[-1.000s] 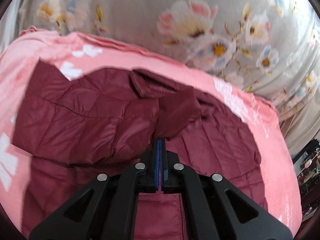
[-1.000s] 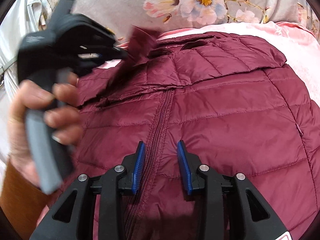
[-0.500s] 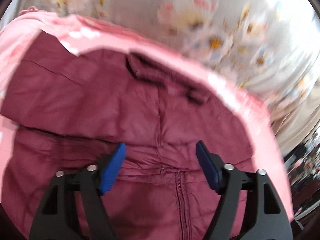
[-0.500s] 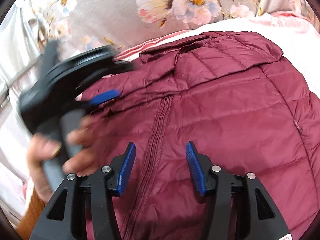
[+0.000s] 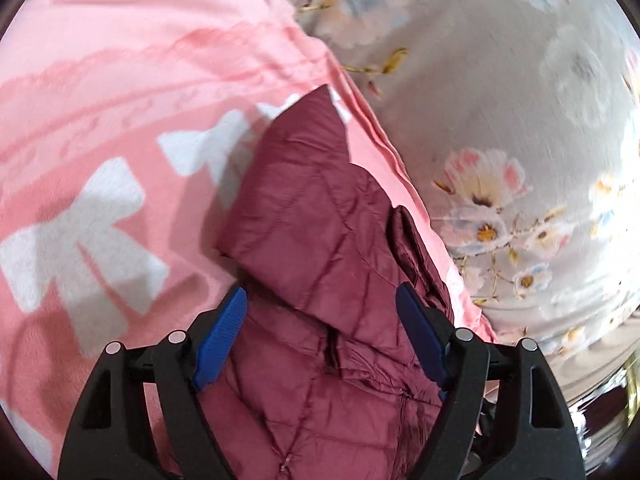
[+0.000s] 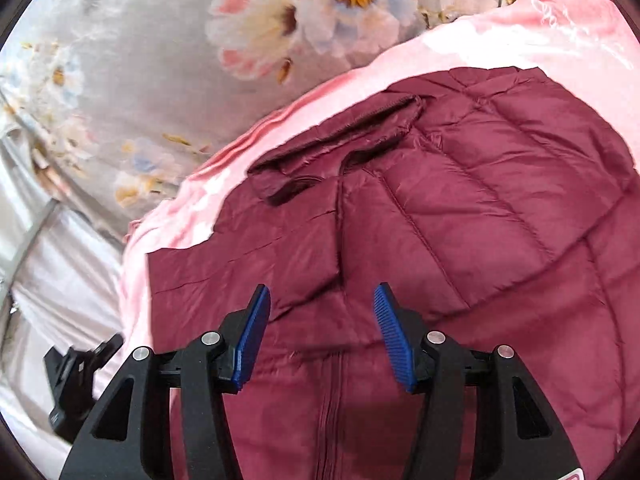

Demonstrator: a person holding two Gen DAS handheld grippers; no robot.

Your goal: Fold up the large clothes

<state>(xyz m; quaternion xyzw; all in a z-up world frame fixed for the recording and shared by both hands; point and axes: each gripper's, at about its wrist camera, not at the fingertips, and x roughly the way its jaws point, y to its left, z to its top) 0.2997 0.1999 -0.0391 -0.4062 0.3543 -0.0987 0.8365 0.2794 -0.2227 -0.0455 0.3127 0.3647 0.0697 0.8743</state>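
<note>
Left wrist view: the left gripper hangs with its 2 blue pads spread wide, and nothing is pinched between them. Below and ahead of the gap lies the maroon quilted jacket, with one folded sleeve running away from the camera across the body. The jacket rests on a pink blanket printed with white bows. Beyond the blanket's edge, on the right, spreads a grey floral bedsheet. The picture is somewhat blurred.

Right wrist view: the right gripper has its jaws opening, standing about half apart, and its pads press on nothing; the jacket lies under the gap, apart from them. The front zipper runs up between the fingers toward the collar, which points at the floral bedsheet. A sleeve is folded over the left part of the chest. The pink blanket shows around the jacket's top and left edges. At the lower left, a black piece of the other gripper sits over pale cloth, too blurred to read its fingers
</note>
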